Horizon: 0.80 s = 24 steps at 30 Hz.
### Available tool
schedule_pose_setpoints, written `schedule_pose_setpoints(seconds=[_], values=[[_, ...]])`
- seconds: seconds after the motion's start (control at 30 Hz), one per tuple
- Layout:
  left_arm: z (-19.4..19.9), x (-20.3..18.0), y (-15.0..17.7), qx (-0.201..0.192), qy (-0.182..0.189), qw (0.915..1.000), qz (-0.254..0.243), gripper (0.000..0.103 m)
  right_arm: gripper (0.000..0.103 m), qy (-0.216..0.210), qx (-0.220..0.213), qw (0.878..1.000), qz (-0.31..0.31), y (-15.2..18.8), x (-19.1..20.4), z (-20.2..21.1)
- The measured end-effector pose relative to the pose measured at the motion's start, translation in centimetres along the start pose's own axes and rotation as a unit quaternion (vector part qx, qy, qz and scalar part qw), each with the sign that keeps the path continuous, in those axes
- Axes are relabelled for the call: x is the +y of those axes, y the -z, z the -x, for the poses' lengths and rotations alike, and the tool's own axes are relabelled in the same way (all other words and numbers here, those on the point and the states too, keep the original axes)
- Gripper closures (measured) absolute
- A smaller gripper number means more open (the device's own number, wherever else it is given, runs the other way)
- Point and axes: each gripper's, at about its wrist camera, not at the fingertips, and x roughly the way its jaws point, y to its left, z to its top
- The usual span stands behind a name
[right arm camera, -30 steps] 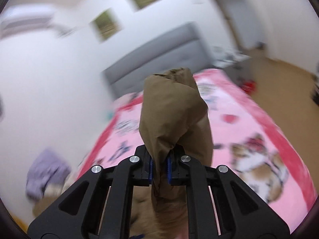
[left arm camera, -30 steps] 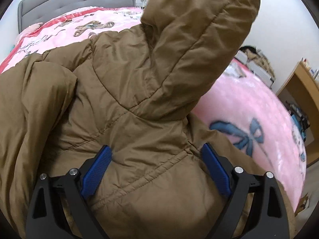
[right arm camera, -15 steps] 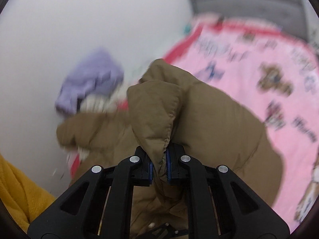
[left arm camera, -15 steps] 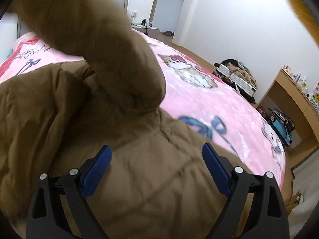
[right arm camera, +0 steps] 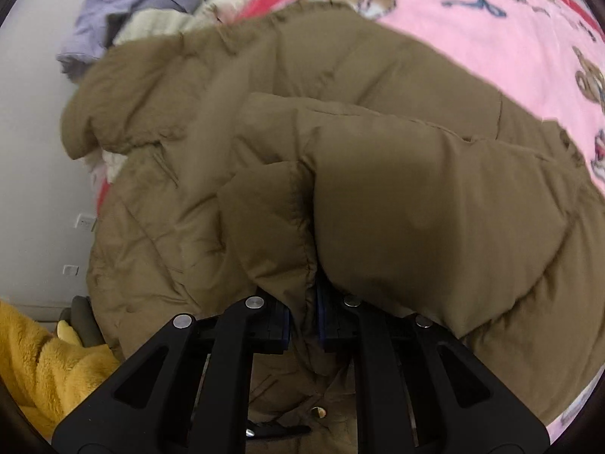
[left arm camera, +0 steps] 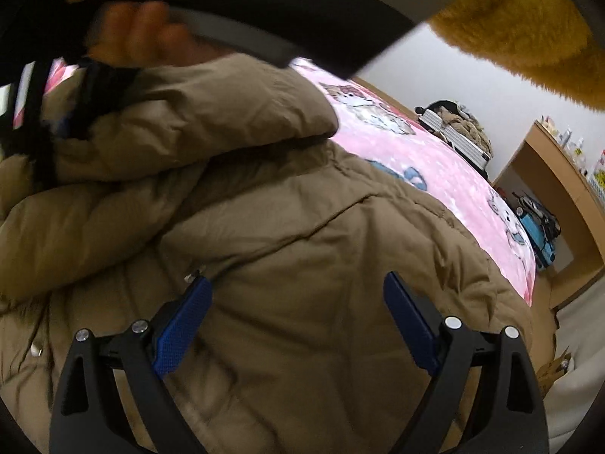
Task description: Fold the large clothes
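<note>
A large brown puffer jacket [left arm camera: 302,249] lies on a pink patterned bed [left arm camera: 453,178]. My left gripper [left arm camera: 298,321] is open, its blue pads wide apart just above the jacket's body. My right gripper [right arm camera: 303,314] is shut on the cuff of the jacket's sleeve [right arm camera: 416,196], which lies folded across the jacket's body [right arm camera: 159,234]. In the left wrist view the folded sleeve [left arm camera: 211,113] crosses the top of the jacket, with the right gripper and a hand [left arm camera: 143,34] blurred at the upper left.
A pile of lilac and cream clothes [right arm camera: 143,3] lies by the wall beyond the jacket. A wooden desk [left arm camera: 559,189], a blue bag [left arm camera: 537,234] and a heap on a white rack [left arm camera: 457,132] stand right of the bed. A yellow fleece sleeve [right arm camera: 34,359] is close by.
My right gripper has carried the sleeve from high above the bed down and across the jacket's body. The left gripper has stayed open over the jacket.
</note>
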Motion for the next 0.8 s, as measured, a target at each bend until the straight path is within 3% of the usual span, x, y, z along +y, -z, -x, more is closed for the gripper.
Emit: schedule_pose_setpoints(seconds=[0.2,0.37,0.57,0.63,0.7,0.8], values=[[3.2,2.8,-0.2,-0.025,-0.027,0.9983,0.046,0.013,0.091,-0.023,-0.007,0.999,-0.021,-0.2,-0.4,1.5],[8.2,7.2,-1.3,-0.077,-0.062,0.9931,0.063,0.013,0.088,-0.015,-0.041,0.999,-0.002,0.9,0.2,3.4],[10.9,11.5,-3.1,-0.094,-0.09,0.9886,0.076,0.012,0.088,0.0,-0.036,0.999,0.0,2.0,0.6,3.0],[11.1,13.1,-3.2,-0.078,-0.08,0.9913,0.07,0.011,0.088,0.002,-0.039,0.999,0.012,2.4,0.8,3.0],[10.7,14.9,-3.1,-0.055,-0.041,0.9938,0.087,0.01,0.088,0.003,-0.045,0.999,0.024,2.8,0.8,3.1],[10.3,18.2,-3.4,-0.043,0.025,0.989,0.139,0.01,0.087,-0.006,-0.063,0.997,0.038,3.7,0.5,3.5]])
